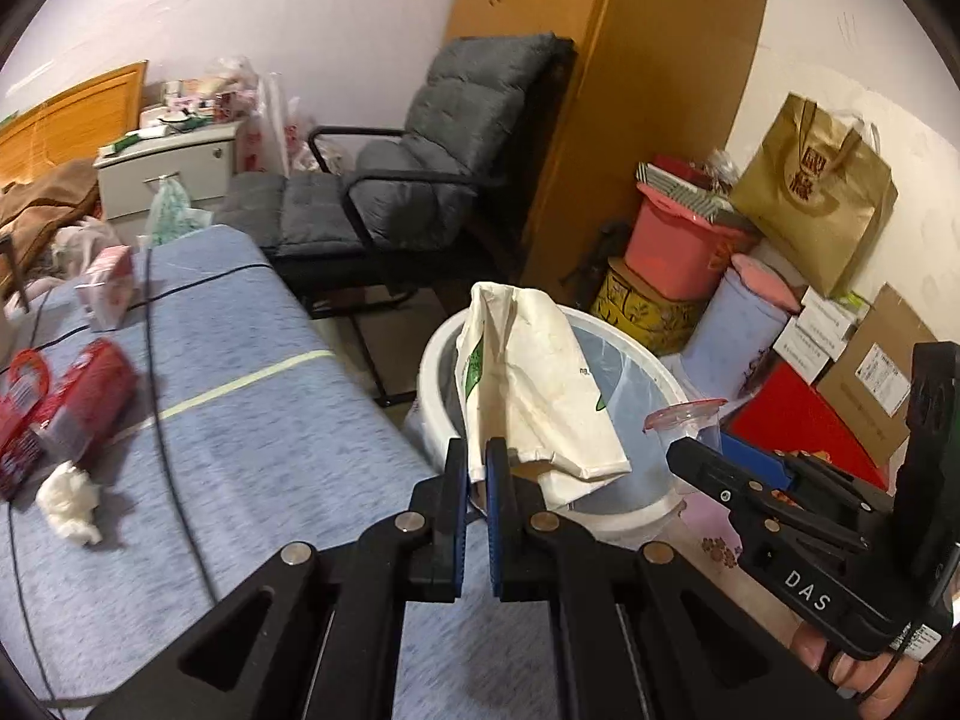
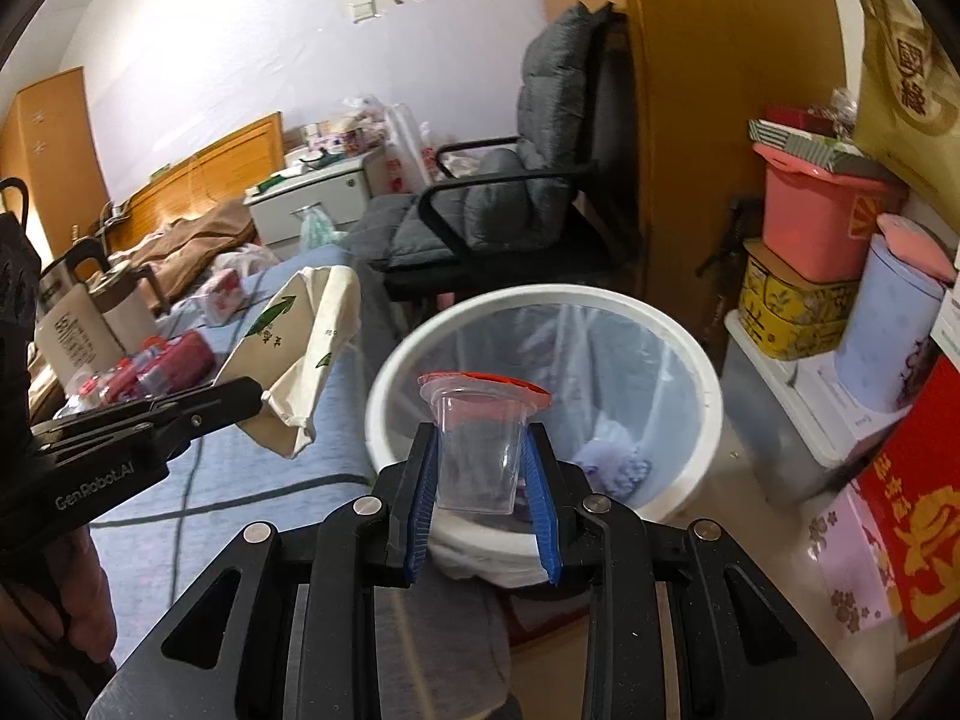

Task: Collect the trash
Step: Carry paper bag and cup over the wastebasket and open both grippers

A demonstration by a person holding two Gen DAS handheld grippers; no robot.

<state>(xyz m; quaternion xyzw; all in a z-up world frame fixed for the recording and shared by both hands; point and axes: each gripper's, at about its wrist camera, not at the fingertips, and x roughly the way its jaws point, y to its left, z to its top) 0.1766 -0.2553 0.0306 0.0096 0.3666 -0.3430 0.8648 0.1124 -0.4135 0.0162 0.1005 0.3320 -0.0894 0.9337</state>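
My left gripper [image 1: 476,468] is shut on a crumpled white paper bag [image 1: 534,384] with green print, held over the near rim of a white trash bin [image 1: 438,372] lined with clear plastic. The same paper bag [image 2: 300,348] hangs left of the trash bin [image 2: 708,396] in the right wrist view, above the blue bed sheet [image 2: 240,516]. My right gripper [image 2: 483,468] is shut on a clear plastic cup [image 2: 477,450] with a red-edged peeled lid, held upright in front of the bin's opening. That cup [image 1: 687,420] and the right gripper [image 1: 696,456] show at the bin's right.
On the blue sheet [image 1: 270,420] lie a red snack packet [image 1: 66,414], a wad of white tissue [image 1: 69,501], a pink box [image 1: 111,285] and black cables. A grey padded chair [image 1: 432,180] stands behind the bin. Boxes, a pink tub [image 1: 678,246] and a gold bag [image 1: 816,192] crowd the right.
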